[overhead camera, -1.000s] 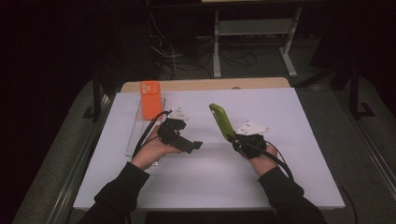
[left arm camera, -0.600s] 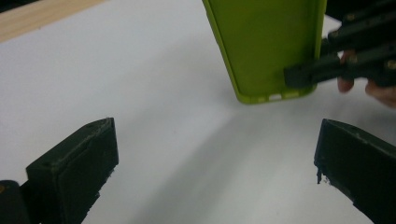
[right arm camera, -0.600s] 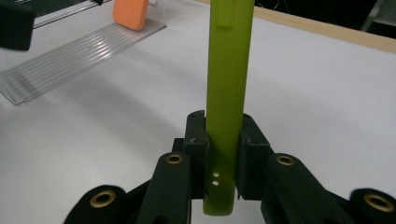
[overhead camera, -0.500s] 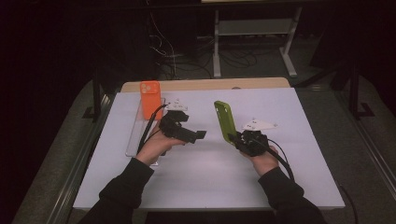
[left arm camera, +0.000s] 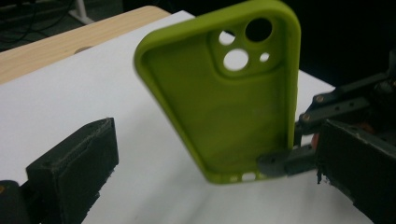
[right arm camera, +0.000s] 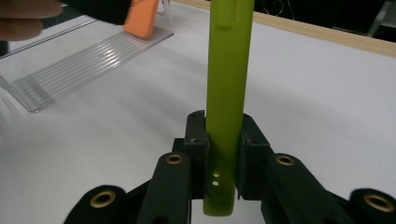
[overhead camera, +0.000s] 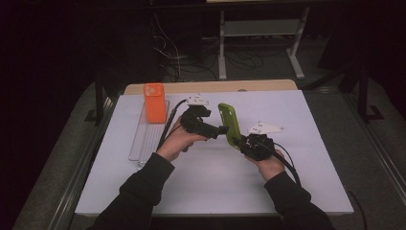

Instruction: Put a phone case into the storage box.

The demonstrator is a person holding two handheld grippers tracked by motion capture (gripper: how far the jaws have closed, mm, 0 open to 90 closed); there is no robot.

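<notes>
A lime green phone case (overhead camera: 229, 122) stands upright above the white table, and my right gripper (overhead camera: 245, 142) is shut on its lower end. In the right gripper view the case (right arm camera: 226, 84) is edge-on, clamped between my right gripper (right arm camera: 223, 149) jaws. My left gripper (overhead camera: 221, 129) is open, its tips right at the case's left side. The left gripper view faces the case's hollow inside (left arm camera: 229, 102), with the camera cut-outs at the top. It stands between the wide-apart jaws of my left gripper (left arm camera: 215, 175), which do not touch it.
An orange phone case (overhead camera: 154, 108) stands upright at the far end of a clear ribbed rack (overhead camera: 146, 139) left of the hands; the same rack (right arm camera: 88, 56) and orange case (right arm camera: 142, 18) appear in the right gripper view. A wooden strip (overhead camera: 210, 87) borders the table's far edge.
The right gripper has tipped the green case more upright and moved it left. The left gripper has moved right and up until its open jaws flank the case.
</notes>
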